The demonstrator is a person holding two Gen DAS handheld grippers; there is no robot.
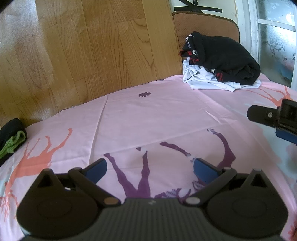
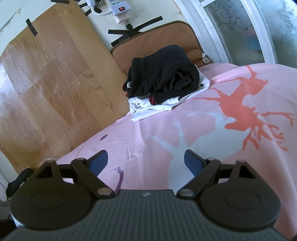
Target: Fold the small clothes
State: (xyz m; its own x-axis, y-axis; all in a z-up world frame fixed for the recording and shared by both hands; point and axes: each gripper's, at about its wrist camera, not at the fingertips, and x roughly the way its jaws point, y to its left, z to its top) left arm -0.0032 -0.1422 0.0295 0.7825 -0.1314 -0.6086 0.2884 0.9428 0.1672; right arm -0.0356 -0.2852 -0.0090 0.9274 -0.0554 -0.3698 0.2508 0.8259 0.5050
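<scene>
**Two open grippers above a pink sheet, clothes heaped at its far edge**

Two grippers hang over the pink sheet (image 1: 152,118), and neither has anything between its fingers. The left gripper (image 1: 150,167) has its blue pads spread wide above the purple deer print (image 1: 141,178) on the sheet, with only printed fabric showing in the gap. The right gripper (image 2: 146,161) is likewise spread wide, its pads apart over a pale blue deer shape (image 2: 178,148) on the sheet; in the left wrist view part of it also shows at the right edge, above the sheet.

The pile of clothes (image 1: 220,64) sits at the far edge of the sheet, well apart from both grippers. It is a black garment (image 2: 165,74) with red and white markings, bunched loosely on top of a crumpled white garment (image 2: 148,109) that spreads out beneath it onto the sheet. Just behind the pile, off the sheet, a brown cushion (image 2: 167,35) leans up, and beside it a wood-grain board (image 1: 92,46) runs along the sheet's far side.

At the left edge of the sheet, near the board, lies a second small bundle: a black and green item (image 1: 12,139), partly cut off by the frame. An orange deer print (image 2: 246,111) marks the sheet to the right of the pile. Above the cushion, a white power strip (image 2: 118,9) is fixed to the wall with black tape.
</scene>
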